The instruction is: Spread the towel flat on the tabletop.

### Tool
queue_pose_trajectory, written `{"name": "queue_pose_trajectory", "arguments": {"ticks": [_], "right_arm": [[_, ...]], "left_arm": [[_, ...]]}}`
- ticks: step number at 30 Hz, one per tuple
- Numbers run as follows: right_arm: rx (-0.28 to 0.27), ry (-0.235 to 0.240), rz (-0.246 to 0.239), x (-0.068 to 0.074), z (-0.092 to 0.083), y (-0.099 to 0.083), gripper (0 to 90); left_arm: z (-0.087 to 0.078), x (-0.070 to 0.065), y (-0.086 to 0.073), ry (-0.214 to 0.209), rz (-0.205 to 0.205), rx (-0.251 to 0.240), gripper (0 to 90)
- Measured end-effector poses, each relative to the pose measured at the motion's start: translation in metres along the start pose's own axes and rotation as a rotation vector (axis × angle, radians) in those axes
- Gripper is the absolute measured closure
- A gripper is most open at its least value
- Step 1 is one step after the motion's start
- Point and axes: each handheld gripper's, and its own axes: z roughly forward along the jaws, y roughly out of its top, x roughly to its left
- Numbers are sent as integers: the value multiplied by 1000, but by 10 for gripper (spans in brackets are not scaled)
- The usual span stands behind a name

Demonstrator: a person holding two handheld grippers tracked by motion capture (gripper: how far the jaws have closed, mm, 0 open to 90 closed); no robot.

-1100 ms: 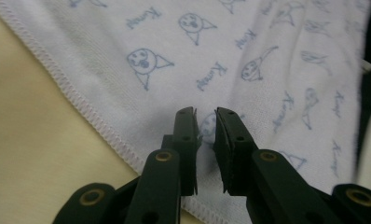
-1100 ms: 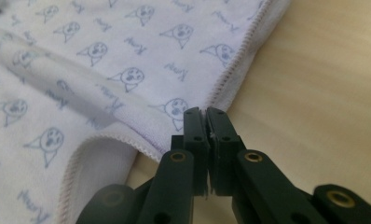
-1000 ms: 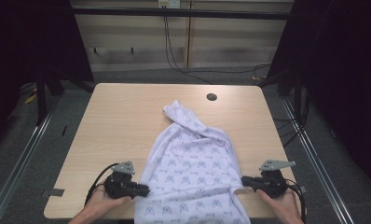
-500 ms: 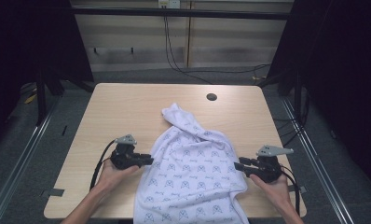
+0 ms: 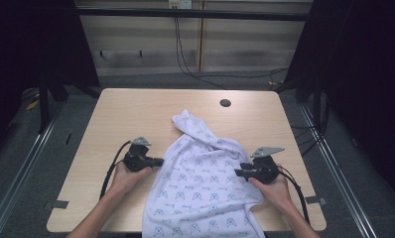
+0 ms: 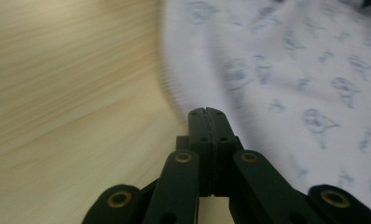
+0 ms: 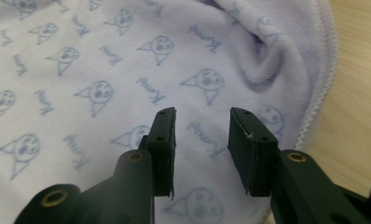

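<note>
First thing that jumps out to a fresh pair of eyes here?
The white cloth with a blue cat-face print, lying rumpled on the near half of the wooden table and hanging over its near edge. The left gripper sits shut at the cloth's left edge; the right gripper, jaws open and just widened, hovers over its right side.

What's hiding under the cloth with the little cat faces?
Under the cloth you can see the wooden table poking out on three sides. The part of the table below the cloth is covered, so anything lying there cannot be seen.
</note>
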Motion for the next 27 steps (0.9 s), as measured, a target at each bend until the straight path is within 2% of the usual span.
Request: {"name": "queue_pose_trajectory", "arguments": {"ticks": [1,2,3,4,5,6,7,8,10,12,14,15,17,18,19,20,21,22,25,27], "right_arm": [[-2,-7,16,-2,1,0,592],[-7,-3,12,-4,2,1,580],[-6,-7,14,-4,3,1,572],[-6,-5,15,-5,3,2,564],[-12,-4,11,-5,4,3,557],[-12,-6,8,-5,4,4,553],[-20,-8,10,-6,5,6,549],[-21,-10,9,-7,5,7,546],[-22,-27,8,-9,6,9,543],[-21,-31,14,-12,9,10,538],[-17,-36,15,-15,11,10,536],[-7,-46,12,-16,13,9,533],[15,-50,7,-16,16,8,519],[13,-55,-10,-15,17,7,514],[13,-62,-20,-14,17,6,511],[17,-73,-33,-12,18,6,511],[21,-88,-46,-10,18,6,516],[21,-83,-42,-7,17,5,538],[32,-60,-60,2,13,2,822],[53,-52,-58,8,5,-4,870]], "left_arm": [[-7,8,-4,9,-29,-7,900],[-11,13,-7,7,-53,-20,900],[-17,19,-10,-8,-79,-44,900],[-20,23,-12,-35,-84,-59,900],[-20,23,-11,-38,-79,-71,900],[-18,22,-10,-52,-84,-87,845],[-14,20,-6,-75,-83,-90,778],[-9,15,-2,-80,-57,-95,731],[1,9,5,-108,-53,-90,681],[12,1,11,-101,-28,-77,590],[24,-5,15,-118,-14,-46,522],[28,-8,16,-95,3,-39,516],[33,-13,19,-84,17,-32,570],[36,-18,20,-53,49,-23,674],[37,-20,20,-50,67,-16,804],[38,-23,20,-48,82,-16,866],[37,-25,20,-32,92,-9,878],[34,-27,19,-18,96,2,881],[21,-25,10,-34,79,2,884],[8,-25,-1,-41,81,12,883]]}}
